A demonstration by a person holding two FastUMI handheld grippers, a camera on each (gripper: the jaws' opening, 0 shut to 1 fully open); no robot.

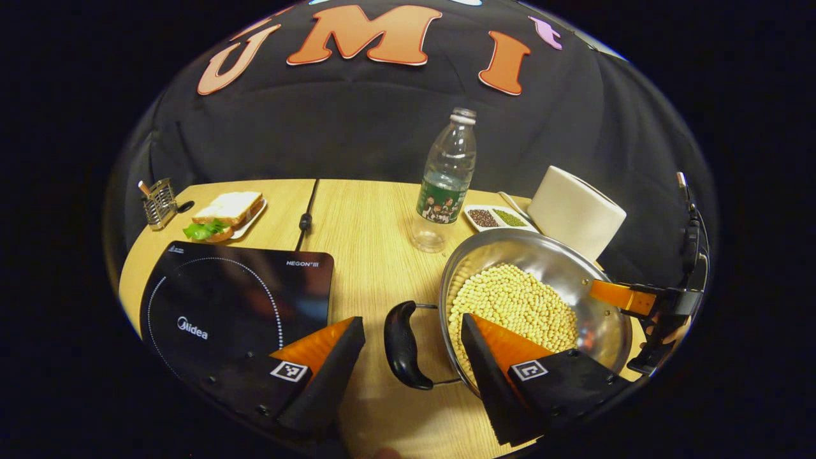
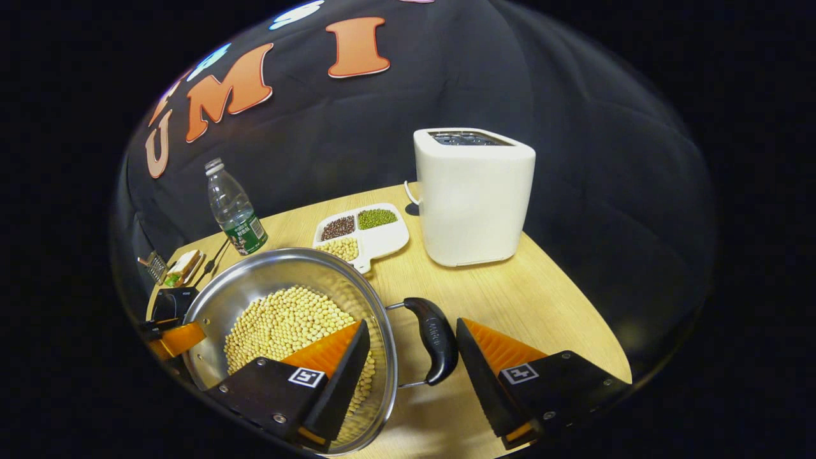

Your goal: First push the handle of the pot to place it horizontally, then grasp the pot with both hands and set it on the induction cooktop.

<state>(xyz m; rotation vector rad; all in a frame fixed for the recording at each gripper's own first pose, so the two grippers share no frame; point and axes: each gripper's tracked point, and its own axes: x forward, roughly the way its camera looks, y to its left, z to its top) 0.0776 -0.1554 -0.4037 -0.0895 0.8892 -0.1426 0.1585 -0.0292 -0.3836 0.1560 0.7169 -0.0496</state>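
With both handles lying level, the grasping step is in hand: the pot (image 1: 535, 299) of beans sits on the worktop (image 1: 370, 229) right of the induction cooktop (image 1: 236, 299), and the left tool (image 1: 413, 357) and right tool (image 2: 413, 357) each stand wide around a black handle (image 1: 403, 344), needing next to close before lifting.

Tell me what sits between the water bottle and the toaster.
In the right gripper view, a divided dish of beans lies between the water bottle and the toaster.

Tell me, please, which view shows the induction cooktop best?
The left gripper view: the induction cooktop lies large and near, its ring marking plain, one corner behind a finger. In the right gripper view only a dark corner peeks past the pot.
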